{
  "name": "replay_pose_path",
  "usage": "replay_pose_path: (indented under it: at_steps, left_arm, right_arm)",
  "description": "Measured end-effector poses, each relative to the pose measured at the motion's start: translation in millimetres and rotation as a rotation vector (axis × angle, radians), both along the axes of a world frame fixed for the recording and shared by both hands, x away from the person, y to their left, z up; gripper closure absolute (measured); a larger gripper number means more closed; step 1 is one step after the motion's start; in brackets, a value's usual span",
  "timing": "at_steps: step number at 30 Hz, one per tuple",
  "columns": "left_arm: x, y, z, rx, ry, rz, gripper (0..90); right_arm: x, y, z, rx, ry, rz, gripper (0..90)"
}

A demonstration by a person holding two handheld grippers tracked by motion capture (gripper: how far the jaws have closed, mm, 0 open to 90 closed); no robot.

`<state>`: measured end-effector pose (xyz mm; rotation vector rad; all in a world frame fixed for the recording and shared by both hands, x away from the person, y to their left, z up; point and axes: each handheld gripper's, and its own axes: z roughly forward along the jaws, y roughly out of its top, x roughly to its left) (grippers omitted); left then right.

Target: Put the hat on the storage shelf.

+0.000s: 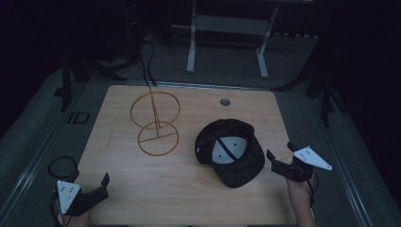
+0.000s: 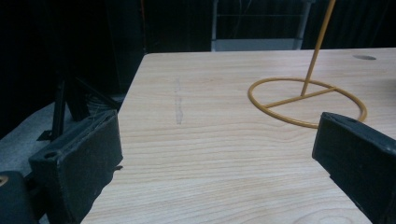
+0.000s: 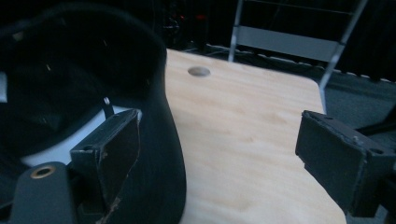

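Note:
A black cap (image 1: pixel 231 151) lies upside down on the right half of the wooden table (image 1: pixel 156 198), its white lining showing. A yellow wire stand (image 1: pixel 156 124) with two rings on a thin rod stands at left centre. My right gripper (image 1: pixel 280 150) is open just right of the cap. In the right gripper view the cap (image 3: pixel 70 84) looms close, its edge just inside the left jaw of that gripper (image 3: pixel 219 135). My left gripper (image 1: pixel 90 182) is open at the table's near left corner. In the left gripper view the left gripper (image 2: pixel 219 154) faces the stand (image 2: pixel 317 51) across bare wood.
A round hole (image 1: pixel 225 101) sits in the table near its far edge. A white metal frame (image 1: pixel 227 28) stands on the floor beyond the table. Dark stands and cables (image 1: pixel 61 165) lie on the floor at the left.

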<state>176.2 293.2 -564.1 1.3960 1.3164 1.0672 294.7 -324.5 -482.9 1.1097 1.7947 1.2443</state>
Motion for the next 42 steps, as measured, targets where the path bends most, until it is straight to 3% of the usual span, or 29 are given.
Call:
replay_pose_path:
  at_steps: [3, 6, 10, 12, 16, 26, 42]
  left_arm:
    - [1.0, 0.5, -0.5, -0.007, 0.005, -0.002, 1.9]
    - [1.1, 0.5, -0.6, -0.007, 0.006, -0.003, 1.9]
    - [1.2, 0.3, -0.5, -0.006, 0.006, -0.002, 1.9]
    - [1.2, 0.4, -0.6, -0.008, 0.004, 0.0, 1.9]
    - [1.3, 0.6, -0.5, -0.011, 0.002, -0.005, 1.9]
    - [2.3, -0.4, -1.0, 0.004, 0.008, -0.009, 1.9]
    - [0.6, 0.8, 0.1, -0.014, 0.001, -0.002, 1.9]
  right_arm:
    - [8.9, 2.5, 13.0, 0.026, 0.009, 0.039, 12.8]
    - [17.9, 8.1, 23.1, -0.003, 0.012, 0.052, 11.9]
    - [30.1, 17.5, 29.1, -0.053, 0.031, 0.127, 13.0]
    - [37.4, 22.5, 30.2, -0.065, 0.063, 0.162, 14.6]
    - [53.3, 35.5, 28.3, -0.115, 0.107, 0.199, 15.0]
    - [84.2, 60.7, 16.7, -0.174, 0.166, 0.234, 29.0]
    - [117.9, 90.7, 13.6, -0.286, 0.26, 0.289, 30.9]
